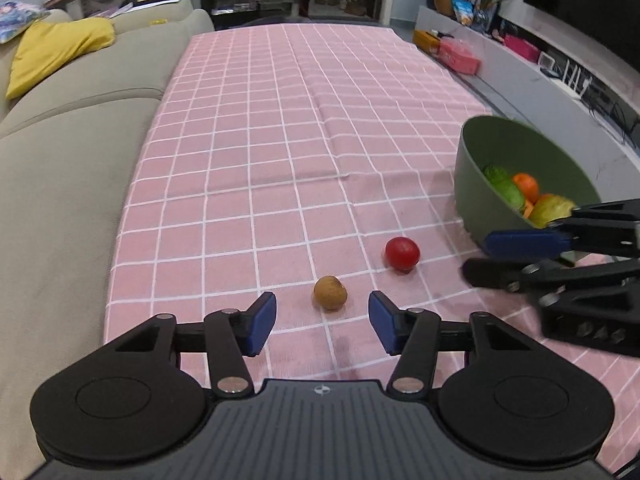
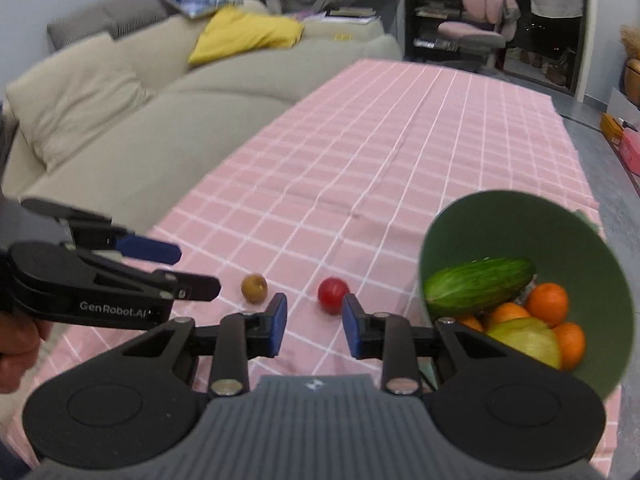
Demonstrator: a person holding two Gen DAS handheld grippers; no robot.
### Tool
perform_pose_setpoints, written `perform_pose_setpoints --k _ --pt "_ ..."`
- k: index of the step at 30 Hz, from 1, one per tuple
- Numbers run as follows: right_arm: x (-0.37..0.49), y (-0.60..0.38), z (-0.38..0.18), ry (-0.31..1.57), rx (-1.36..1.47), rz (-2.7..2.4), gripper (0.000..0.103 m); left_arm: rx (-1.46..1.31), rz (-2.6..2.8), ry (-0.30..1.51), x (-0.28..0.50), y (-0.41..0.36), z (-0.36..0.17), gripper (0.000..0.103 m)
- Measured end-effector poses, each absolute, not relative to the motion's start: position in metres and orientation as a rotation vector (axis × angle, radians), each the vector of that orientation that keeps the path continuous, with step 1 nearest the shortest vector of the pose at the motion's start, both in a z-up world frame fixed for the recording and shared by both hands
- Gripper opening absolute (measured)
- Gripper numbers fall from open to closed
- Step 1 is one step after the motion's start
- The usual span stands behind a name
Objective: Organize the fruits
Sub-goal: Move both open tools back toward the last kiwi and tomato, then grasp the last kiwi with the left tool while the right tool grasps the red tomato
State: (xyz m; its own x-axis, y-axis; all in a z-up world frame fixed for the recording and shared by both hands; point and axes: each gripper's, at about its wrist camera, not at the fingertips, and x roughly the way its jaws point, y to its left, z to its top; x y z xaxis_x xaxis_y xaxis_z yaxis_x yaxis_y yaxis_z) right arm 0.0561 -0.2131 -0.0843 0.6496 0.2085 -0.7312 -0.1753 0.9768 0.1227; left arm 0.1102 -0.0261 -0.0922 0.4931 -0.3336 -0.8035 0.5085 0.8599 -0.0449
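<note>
Two fruits left loose on the pink checked tablecloth (image 1: 248, 152): small brown round fruit (image 1: 330, 293) and red round fruit (image 1: 402, 254), near each other, not touching. Brown one sits just ahead of the left gripper (image 1: 322, 322), roughly centred between its fingertips. Red one sits just ahead of the right gripper (image 2: 315, 326), between the tips and slightly toward its right finger. Green bowl (image 1: 472, 184) is beyond and to the right of the right gripper's right finger, tilted toward the cameras; can't tell what props it.

Progress: most looks done. Bowl already holds a cucumber (image 2: 478, 286), several oranges (image 2: 547, 304) and a yellow-green fruit (image 2: 528, 340). Only the two loose fruits look left to go in, so judged late stage.

Pose: both grippers low over the cloth, pointing forward along the table, converging on the loose fruits. Left gripper fingers spread wide, empty. Right gripper fingers apart at a medium gap, empty, wide enough for the red fruit by the look of it. A bare hand (image 2: 18, 344) shows behind the left gripper in the right wrist view. Sofa (image 1: 60, 184) runs beside the table, past the left gripper's left finger.
</note>
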Motion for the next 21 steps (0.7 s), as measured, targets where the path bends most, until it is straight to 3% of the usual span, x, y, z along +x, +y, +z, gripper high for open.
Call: perform_pose_setpoints --k 11,16,21 --pt "0.1 -0.2 -0.121 0.914 0.04 0.173 0.024 0.204 -0.54 0.97 0.134 -0.031 -0.127 0.063" --pt "0.114 -0.195 -0.133 0.935 0.033 0.163 0.024 0.22 -0.563 0.981 0.138 -0.033 -0.136 0.053" --pt "0.125 -0.193 -0.136 0.929 0.044 0.154 0.022 0.214 -0.601 0.982 0.14 -0.037 -0.139 0.034"
